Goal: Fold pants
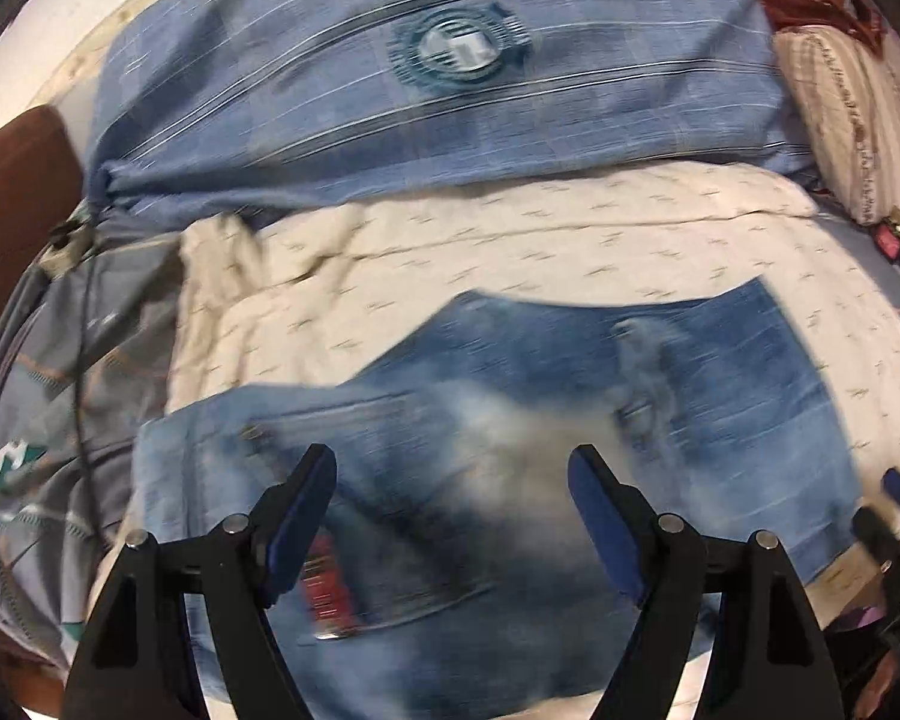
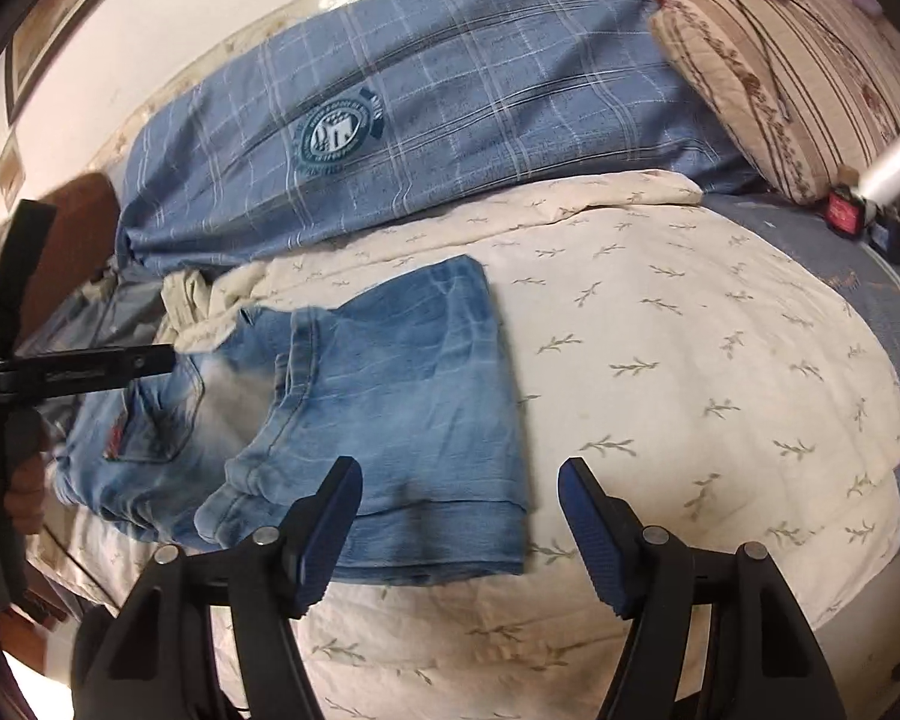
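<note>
Cream bedding printed with small leaf sprigs [image 2: 660,324] is spread across a bed, and a pair of faded blue jeans [image 2: 390,396] is laid on it in a folded bundle, toward the near left part of the sheet. At the far edge of the bed, a blue checked cover bearing a round crest [image 2: 426,138] is bunched against the wall, with a striped beige pillow [image 2: 786,84] seen at the far right corner. The left gripper [image 1: 450,474] is held with its blue-padded fingers spread wide over the waist end of the jeans, where a back pocket and a red label [image 1: 330,588] are seen; nothing is held between the pads, though that view is blurred. The right gripper [image 2: 459,486] is likewise spread apart and empty at the near edge of the bundle, its left pad shown over the folded leg and its right pad over bare sheet. A grey patterned quilt [image 1: 36,396] is seen at the left edge of the bed.
</note>
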The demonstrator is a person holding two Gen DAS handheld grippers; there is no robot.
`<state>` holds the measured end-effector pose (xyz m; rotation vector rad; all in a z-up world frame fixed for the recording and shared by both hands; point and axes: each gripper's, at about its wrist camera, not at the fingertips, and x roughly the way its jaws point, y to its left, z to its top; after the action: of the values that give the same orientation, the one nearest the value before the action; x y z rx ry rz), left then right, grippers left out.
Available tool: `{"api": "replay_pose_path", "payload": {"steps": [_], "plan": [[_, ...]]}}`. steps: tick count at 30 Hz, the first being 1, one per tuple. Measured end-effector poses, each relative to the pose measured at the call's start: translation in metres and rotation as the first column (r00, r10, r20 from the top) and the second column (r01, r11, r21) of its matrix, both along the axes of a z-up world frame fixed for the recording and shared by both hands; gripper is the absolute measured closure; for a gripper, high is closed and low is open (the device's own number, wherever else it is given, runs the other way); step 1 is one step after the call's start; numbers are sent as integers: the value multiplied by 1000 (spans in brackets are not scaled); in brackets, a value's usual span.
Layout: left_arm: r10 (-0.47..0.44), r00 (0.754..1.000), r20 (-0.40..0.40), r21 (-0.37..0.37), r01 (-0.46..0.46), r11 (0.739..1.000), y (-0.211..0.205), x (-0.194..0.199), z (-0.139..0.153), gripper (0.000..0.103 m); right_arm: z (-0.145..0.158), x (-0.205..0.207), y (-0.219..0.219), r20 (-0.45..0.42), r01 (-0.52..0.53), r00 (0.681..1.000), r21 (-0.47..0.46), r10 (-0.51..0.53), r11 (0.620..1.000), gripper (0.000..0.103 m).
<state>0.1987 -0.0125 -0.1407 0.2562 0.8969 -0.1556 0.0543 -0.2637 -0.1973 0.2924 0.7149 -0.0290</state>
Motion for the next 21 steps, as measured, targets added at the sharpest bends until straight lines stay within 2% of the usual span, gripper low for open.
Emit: {"api": "replay_pose_path", "payload": {"steps": [6,11,14,17,19,21], "plan": [[68,994,-85,41,-65,997,24,11,-40,22,-7,19,24,-7,-66,998,-51,66,997,32],[41,999,-35,115,-37,993,11,10,-62,20,-23,39,36,-64,-95,994,-59,92,994,31],[48,998,-45,95,-44,994,15,13,-63,19,-29,43,44,-76,-118,991,-100,111,988,26],[44,998,-45,79,-41,996,19,11,-60,19,-30,45,46,-84,-130,989,-114,121,985,26],[38,999,-37,59,-36,998,23,3,-53,19,-28,47,43,-88,-130,989,-88,122,988,26],[28,1000,-7,24,-28,999,28,-11,-41,19,-21,45,35,-57,-111,992,-24,109,994,26]]}}
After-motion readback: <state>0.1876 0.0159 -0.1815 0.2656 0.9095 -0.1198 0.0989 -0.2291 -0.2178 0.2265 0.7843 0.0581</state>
